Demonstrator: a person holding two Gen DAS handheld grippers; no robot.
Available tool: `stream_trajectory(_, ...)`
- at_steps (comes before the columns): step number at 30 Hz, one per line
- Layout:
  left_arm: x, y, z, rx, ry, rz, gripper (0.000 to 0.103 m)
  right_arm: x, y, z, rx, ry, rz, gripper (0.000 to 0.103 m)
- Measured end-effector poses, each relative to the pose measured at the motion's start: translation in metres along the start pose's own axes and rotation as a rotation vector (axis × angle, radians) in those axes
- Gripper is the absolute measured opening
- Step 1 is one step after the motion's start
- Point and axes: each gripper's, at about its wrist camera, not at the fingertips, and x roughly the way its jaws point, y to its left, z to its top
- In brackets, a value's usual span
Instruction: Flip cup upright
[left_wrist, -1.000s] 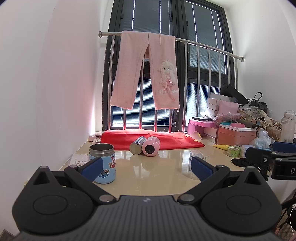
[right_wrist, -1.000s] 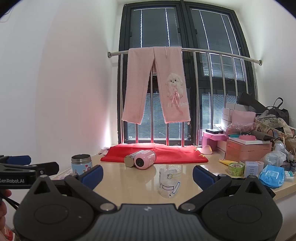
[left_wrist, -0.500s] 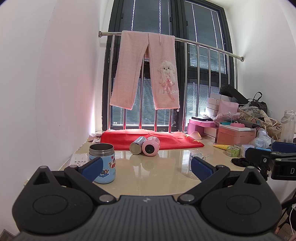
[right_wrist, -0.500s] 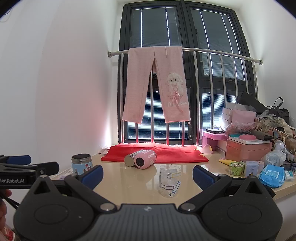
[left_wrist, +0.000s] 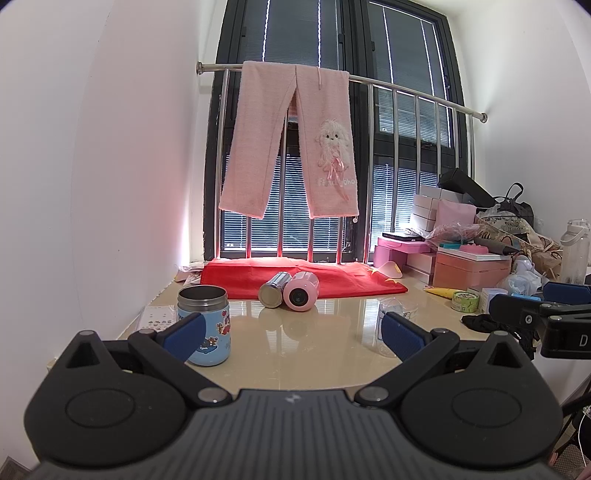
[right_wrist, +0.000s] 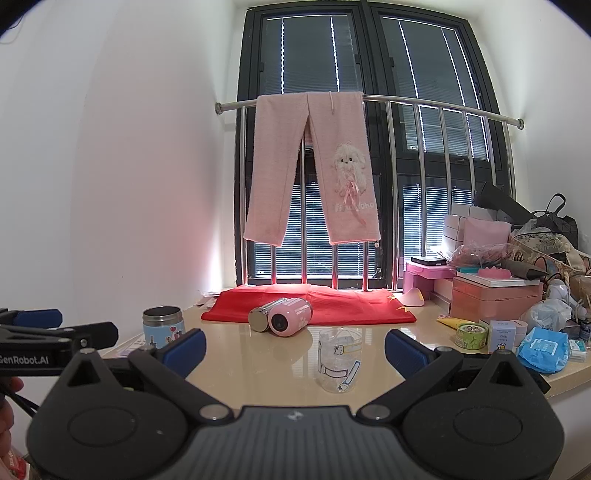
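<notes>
A pink cup (left_wrist: 301, 291) (right_wrist: 289, 316) and a steel cup (left_wrist: 273, 289) (right_wrist: 263, 315) lie on their sides, side by side, at the front edge of a red cloth (left_wrist: 332, 278). A clear glass with cartoon print (right_wrist: 338, 360) stands on the table; it also shows behind my left finger in the left wrist view (left_wrist: 395, 314). A blue steel jar (left_wrist: 204, 319) (right_wrist: 163, 326) stands upright at left. My left gripper (left_wrist: 291, 334) is open and empty. My right gripper (right_wrist: 293, 347) is open and empty, short of the glass.
The beige table (right_wrist: 258, 358) has boxes, a bag, tissue packs and a tape roll (right_wrist: 471, 332) crowded along its right side. A railing with pink trousers (right_wrist: 314, 177) stands behind. A white wall is at left.
</notes>
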Motion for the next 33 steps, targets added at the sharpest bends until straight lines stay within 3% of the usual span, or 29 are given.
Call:
stream_trajectory(19, 0.000, 0.000, 0.000, 0.001, 0.002, 0.000, 0.103, 0.001, 0.001, 0.000, -0.003, 0.003, 0.000, 0.103)
stream_trajectory(33, 0.063, -0.010, 0.012, 0.011, 0.066, -0.055, 0.103, 0.057, -0.014, -0.001, -0.001, 0.073, -0.004, 0.103)
